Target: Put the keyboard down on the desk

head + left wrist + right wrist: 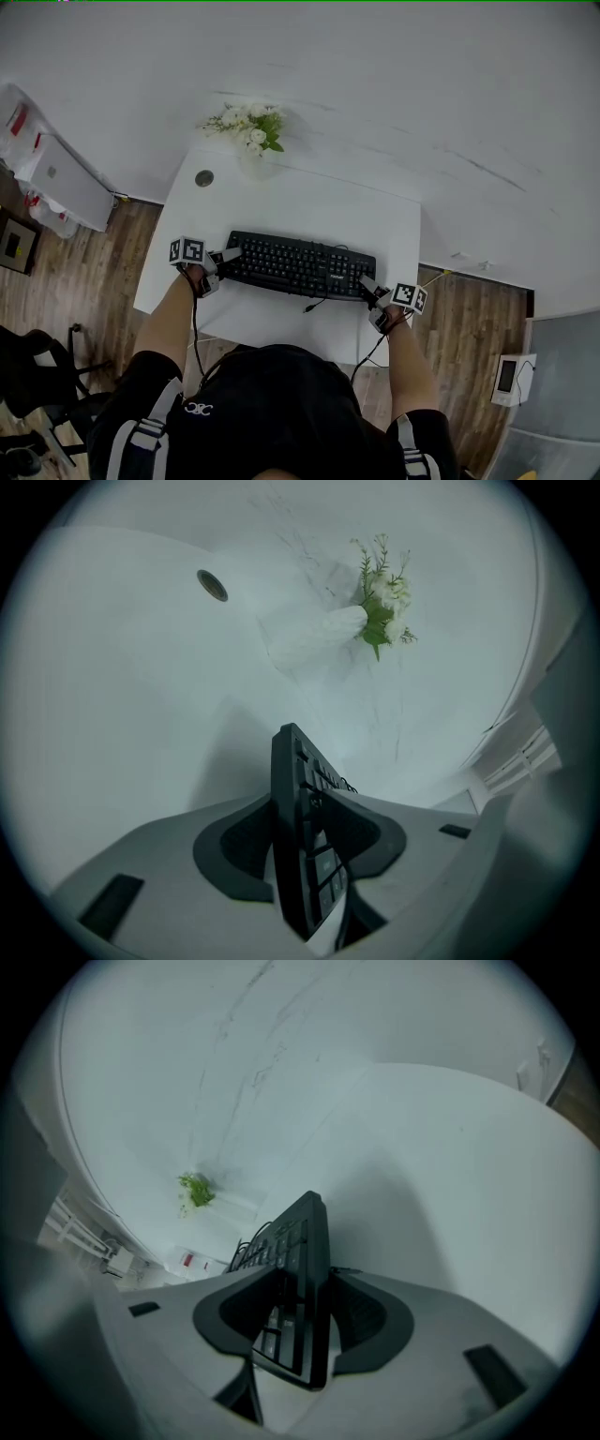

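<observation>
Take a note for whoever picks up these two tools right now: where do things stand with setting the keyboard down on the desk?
Left tool: jaws apart, with the left end of the keyboard between them; the pads do not seem to press on it.
Right tool: likewise at the right end.
The keyboard lies flat, keys up, on the desk, toward its near edge.
Done: the keyboard is down.
Left: probably just slide both tools off the ends without dragging it.
</observation>
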### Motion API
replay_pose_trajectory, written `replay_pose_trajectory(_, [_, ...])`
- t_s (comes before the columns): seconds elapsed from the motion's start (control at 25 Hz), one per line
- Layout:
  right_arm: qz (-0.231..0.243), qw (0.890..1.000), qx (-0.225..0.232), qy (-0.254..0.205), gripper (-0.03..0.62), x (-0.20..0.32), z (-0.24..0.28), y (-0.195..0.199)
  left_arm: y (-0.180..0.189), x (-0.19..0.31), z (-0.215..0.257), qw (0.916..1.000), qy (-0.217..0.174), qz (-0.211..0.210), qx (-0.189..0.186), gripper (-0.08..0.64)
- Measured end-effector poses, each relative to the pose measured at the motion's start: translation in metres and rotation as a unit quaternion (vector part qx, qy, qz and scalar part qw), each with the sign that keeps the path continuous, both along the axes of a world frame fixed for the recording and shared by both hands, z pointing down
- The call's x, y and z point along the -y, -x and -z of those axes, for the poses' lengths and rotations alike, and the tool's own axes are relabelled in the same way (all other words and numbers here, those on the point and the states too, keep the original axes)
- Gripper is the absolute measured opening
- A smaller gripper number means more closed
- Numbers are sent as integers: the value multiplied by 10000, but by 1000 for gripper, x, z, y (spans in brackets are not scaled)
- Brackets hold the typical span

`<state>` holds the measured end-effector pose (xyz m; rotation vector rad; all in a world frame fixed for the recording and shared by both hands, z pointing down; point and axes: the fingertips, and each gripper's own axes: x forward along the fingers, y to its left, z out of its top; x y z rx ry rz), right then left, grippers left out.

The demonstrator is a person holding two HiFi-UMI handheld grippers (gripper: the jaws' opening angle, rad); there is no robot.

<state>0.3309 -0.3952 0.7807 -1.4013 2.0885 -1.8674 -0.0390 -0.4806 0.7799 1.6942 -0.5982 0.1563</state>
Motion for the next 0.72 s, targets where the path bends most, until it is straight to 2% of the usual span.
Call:
replay_pose_trajectory(0.08, [28,9994,-358,16,192,0,-6,-4,-1,-1,-4,9998,-30,-94,164,171])
replay_pose_trajectory(0.28, [127,9959,-896,-91,193,5,-7,-6,-1,2,-13,9988,-105,-98,464,185])
replay_pose_trajectory(0.44, [152,9936,-1110,-119,196,7,-8,-5,1,10,-17,9959,-256,-176,845,196])
replay_pose_trajectory(0.6, [124,9906,-1352,-157,201,4,-9,-6,4,19,-18,9841,-650,-270,1629,213])
replay_pose_trajectory(0.72, [228,9786,-2037,-177,210,3,-13,-10,4,25,-19,9742,-812,-334,2079,215])
